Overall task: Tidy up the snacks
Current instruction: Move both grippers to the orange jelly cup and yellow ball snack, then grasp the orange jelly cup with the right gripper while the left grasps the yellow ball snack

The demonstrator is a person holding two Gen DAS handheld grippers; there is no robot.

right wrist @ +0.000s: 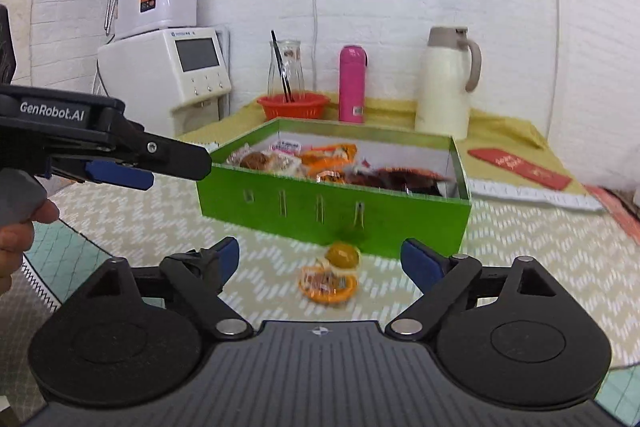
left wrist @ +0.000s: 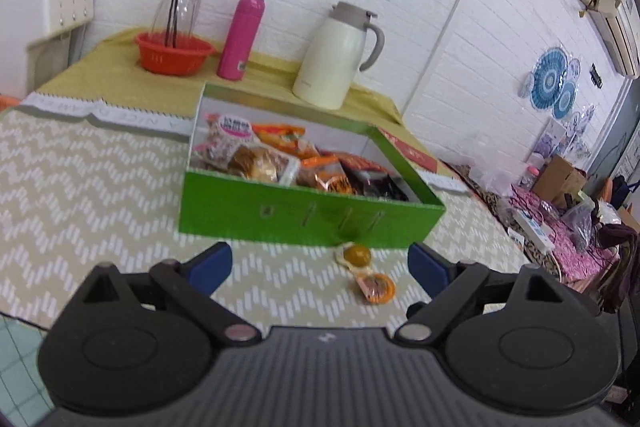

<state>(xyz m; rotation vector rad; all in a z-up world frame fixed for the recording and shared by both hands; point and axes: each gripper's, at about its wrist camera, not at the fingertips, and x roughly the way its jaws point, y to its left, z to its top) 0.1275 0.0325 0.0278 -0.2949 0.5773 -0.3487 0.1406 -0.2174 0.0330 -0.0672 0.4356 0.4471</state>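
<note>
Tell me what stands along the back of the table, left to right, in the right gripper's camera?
Glass carafe in the red basket → pink bottle → cream jug → red packet.

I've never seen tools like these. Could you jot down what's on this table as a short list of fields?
Container: green box, open, full of wrapped snacks
Outside the box: two small wrapped snacks on the table, just in front of it
Behind the box: red basket, pink bottle, cream jug
Left hand-held gripper: open, empty
Right hand-held gripper: open, empty, facing the loose snacks
</note>
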